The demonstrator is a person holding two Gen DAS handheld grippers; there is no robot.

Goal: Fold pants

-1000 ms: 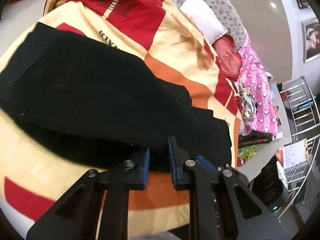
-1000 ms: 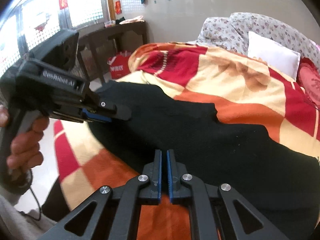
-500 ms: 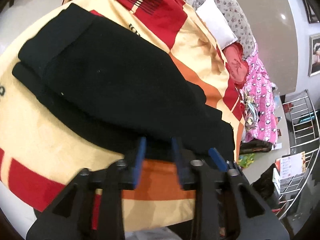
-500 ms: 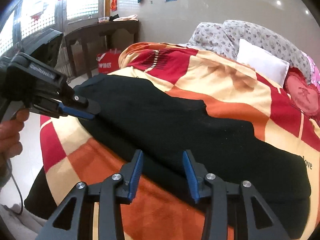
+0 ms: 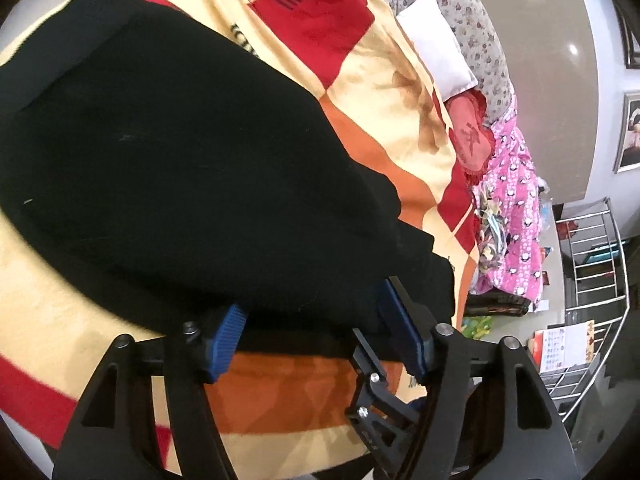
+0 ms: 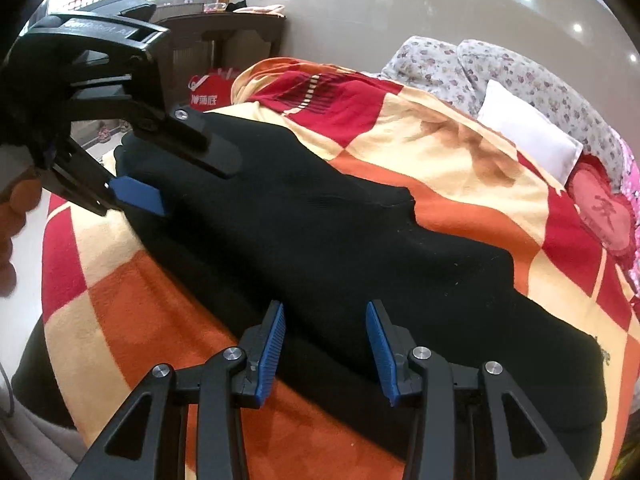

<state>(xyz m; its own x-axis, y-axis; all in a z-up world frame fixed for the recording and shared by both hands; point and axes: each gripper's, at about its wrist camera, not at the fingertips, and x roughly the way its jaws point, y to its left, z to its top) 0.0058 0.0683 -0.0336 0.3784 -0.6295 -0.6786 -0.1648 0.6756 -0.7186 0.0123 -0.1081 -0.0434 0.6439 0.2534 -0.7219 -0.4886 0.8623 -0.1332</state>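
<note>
Black pants [image 5: 192, 168] lie flat across a red, orange and cream checked blanket [image 5: 400, 128], one layer folded over another. My left gripper [image 5: 316, 332] is open wide at the near edge of the pants, its blue pads on either side of the cloth edge. In the right wrist view the pants [image 6: 340, 240] stretch from left to lower right. My right gripper [image 6: 326, 340] is open, jaws spread over the near edge of the pants. The left gripper [image 6: 176, 184] also shows there, open at the waistband end.
A white pillow [image 6: 528, 144] and flowered bedding [image 6: 500, 64] lie at the bed's head. Pink patterned cloth [image 5: 516, 216] hangs off the far side by a metal rack [image 5: 592, 280]. A dark wooden table [image 6: 224, 36] and a red bag [image 6: 212, 92] stand beyond the bed.
Both grippers have opened: the right was shut one second ago, the left nearly shut. The left has moved closer over the edge of the pants.
</note>
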